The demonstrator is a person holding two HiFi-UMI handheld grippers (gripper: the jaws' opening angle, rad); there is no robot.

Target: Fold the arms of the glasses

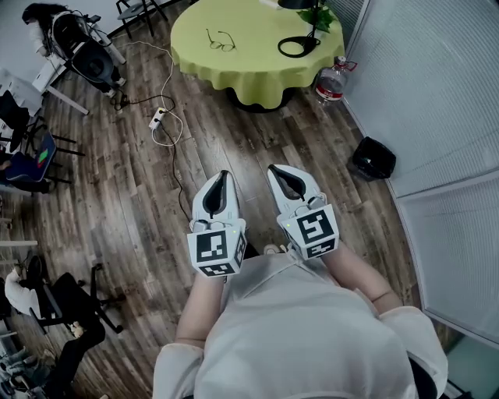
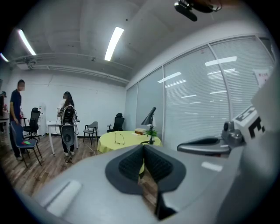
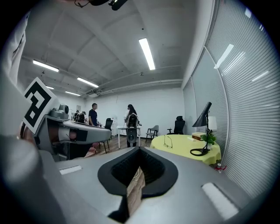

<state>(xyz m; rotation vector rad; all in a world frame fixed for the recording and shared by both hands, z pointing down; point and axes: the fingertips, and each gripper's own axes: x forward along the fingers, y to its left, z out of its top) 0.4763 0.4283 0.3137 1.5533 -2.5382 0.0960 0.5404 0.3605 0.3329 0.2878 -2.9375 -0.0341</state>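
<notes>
The glasses [image 1: 221, 40] lie with their arms spread on a round table [image 1: 249, 74] covered with a yellow-green cloth, far ahead across the wooden floor. They also show small and distant in the left gripper view [image 2: 119, 139] and the right gripper view [image 3: 168, 141]. Both grippers are held side by side close to the person's body, well short of the table. My left gripper [image 1: 224, 179] is shut with nothing in it, its pads meeting at the tip [image 2: 143, 148]. My right gripper [image 1: 279, 173] is shut and empty too [image 3: 140, 149].
A black desk lamp [image 1: 300, 45] and a small plant [image 1: 320, 19] stand on the table. A water bottle [image 1: 333, 80] and a black bin [image 1: 373, 158] sit by the blinds at right. A power strip [image 1: 157, 118] with cables lies on the floor; chairs [image 1: 31, 156] and people [image 3: 93, 116] are at left.
</notes>
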